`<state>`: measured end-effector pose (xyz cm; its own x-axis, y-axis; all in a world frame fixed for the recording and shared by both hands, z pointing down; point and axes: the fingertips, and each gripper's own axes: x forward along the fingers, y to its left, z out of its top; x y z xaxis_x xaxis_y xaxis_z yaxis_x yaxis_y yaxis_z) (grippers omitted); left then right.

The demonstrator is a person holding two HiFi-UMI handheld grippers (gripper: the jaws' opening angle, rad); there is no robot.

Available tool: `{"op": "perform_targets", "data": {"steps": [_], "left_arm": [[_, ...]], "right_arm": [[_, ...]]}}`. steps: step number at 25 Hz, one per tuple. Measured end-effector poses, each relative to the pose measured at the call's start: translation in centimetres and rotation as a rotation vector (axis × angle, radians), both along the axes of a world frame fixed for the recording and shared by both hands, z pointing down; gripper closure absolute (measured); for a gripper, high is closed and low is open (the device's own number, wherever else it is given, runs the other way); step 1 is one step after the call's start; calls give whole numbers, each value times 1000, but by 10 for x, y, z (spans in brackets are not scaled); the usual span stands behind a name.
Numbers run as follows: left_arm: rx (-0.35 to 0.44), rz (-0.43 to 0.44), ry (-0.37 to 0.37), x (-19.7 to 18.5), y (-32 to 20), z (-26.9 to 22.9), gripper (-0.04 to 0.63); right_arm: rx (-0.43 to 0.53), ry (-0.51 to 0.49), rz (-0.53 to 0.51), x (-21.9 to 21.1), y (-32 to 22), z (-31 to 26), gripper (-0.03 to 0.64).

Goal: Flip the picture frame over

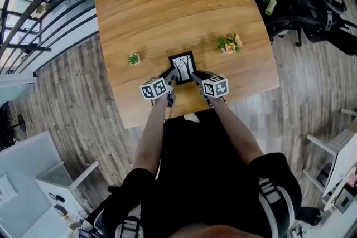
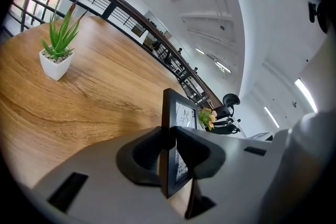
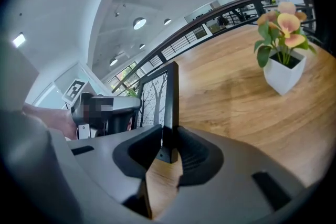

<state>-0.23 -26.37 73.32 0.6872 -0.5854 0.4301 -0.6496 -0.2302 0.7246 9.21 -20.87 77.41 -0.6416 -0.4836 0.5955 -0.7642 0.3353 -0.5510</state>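
Observation:
A small black picture frame (image 1: 183,67) with a bare-tree print is held above the wooden table (image 1: 167,8) near its front edge. My left gripper (image 1: 170,79) is shut on the frame's left edge, and my right gripper (image 1: 196,78) is shut on its right edge. In the left gripper view the frame (image 2: 176,144) stands edge-on between the pads, its print facing right. The right gripper view shows the frame (image 3: 169,107) clamped at its lower corner, with the left gripper (image 3: 107,110) beyond it.
A small green plant in a white pot (image 1: 133,59) (image 2: 56,55) stands left of the frame. A flower pot with orange blooms (image 1: 229,44) (image 3: 283,60) stands to its right. Railings (image 1: 50,14) and office chairs (image 1: 312,8) surround the table.

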Motion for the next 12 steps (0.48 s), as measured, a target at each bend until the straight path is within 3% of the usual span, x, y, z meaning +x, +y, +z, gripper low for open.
{"op": "perform_targets", "data": {"steps": [12], "left_arm": [[-36, 42, -88, 0, -9, 37, 505]], "right_arm": [[-48, 66, -10, -3, -8, 36, 514]]}}
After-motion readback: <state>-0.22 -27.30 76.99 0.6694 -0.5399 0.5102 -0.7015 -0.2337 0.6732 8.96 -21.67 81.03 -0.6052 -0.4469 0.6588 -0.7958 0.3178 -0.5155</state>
